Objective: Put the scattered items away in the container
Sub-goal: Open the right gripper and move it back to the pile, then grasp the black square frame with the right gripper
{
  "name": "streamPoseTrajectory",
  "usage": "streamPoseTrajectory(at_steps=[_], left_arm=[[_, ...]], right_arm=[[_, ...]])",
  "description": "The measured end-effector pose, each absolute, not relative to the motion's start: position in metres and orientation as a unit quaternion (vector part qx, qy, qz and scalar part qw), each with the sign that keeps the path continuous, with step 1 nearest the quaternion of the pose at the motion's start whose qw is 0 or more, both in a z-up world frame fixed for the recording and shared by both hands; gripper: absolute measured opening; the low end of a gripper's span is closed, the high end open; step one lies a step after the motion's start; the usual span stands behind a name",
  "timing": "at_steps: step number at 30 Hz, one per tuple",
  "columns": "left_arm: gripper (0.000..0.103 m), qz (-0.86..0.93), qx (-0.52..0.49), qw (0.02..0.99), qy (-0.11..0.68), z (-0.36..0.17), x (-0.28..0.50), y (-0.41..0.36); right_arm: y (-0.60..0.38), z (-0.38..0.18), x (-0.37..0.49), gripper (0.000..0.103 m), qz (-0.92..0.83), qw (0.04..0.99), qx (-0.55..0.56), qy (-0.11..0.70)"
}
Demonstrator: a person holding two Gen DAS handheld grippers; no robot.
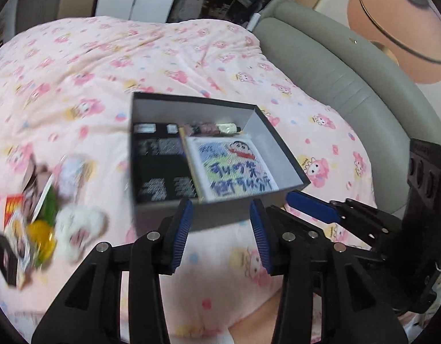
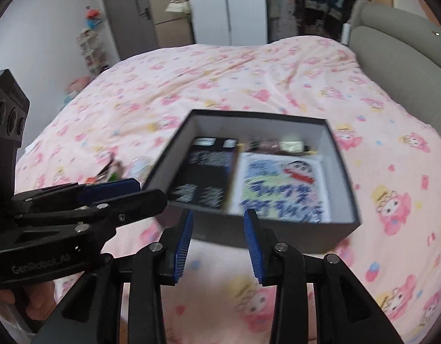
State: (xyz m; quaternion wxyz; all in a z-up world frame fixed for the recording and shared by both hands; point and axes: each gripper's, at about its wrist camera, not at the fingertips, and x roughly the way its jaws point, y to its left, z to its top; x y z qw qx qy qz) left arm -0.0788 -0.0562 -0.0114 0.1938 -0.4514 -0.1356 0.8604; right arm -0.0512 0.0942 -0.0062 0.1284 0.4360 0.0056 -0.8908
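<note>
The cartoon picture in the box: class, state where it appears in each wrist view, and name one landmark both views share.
Left wrist: cartoon picture at centre, in the box's right half.
Right wrist: cartoon picture right of centre, also the right half.
Shared landmark: black booklet lying to its left.

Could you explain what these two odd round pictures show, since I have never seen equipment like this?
Each picture comes from a wide-angle camera on a hand-held two-finger gripper, looking along its blue-padded fingers. One view is from the left gripper, the other from the right gripper. Both stand open and hold nothing. Ahead, on a pink patterned bedspread, sits a dark open box already holding a black carton and a cartoon picture. A blurred pile of small items lies left of the box.
</note>
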Motion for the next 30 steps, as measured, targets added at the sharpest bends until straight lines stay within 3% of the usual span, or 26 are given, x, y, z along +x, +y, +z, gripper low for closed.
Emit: streamPoseTrajectory(at_steps=[8,16,25,30], left_arm=[[0.053,0.874,-0.451,0.083,-0.163,-0.012,-0.030,-0.163],[0.054,0.852,-0.472,-0.054,-0.221,-0.066,-0.006,-0.311],[0.052,0.795,-0.510,-0.047,-0.326,-0.158,-0.011,-0.380],[0.052,0.778,-0.515,-0.040,-0.357,-0.180,-0.015,-0.390]], right_arm=[[0.016,-0.014,-0.044,0.033,-0.873,0.226,0.432,0.001],[-0.104,-0.061,-0.072,0.033,-0.808,0.325,0.491,0.031],[-0.212,-0.113,-0.103,0.033,-0.737,0.387,0.548,0.082],[-0.249,-0.133,-0.104,0.033,-0.720,0.394,0.556,0.133]])
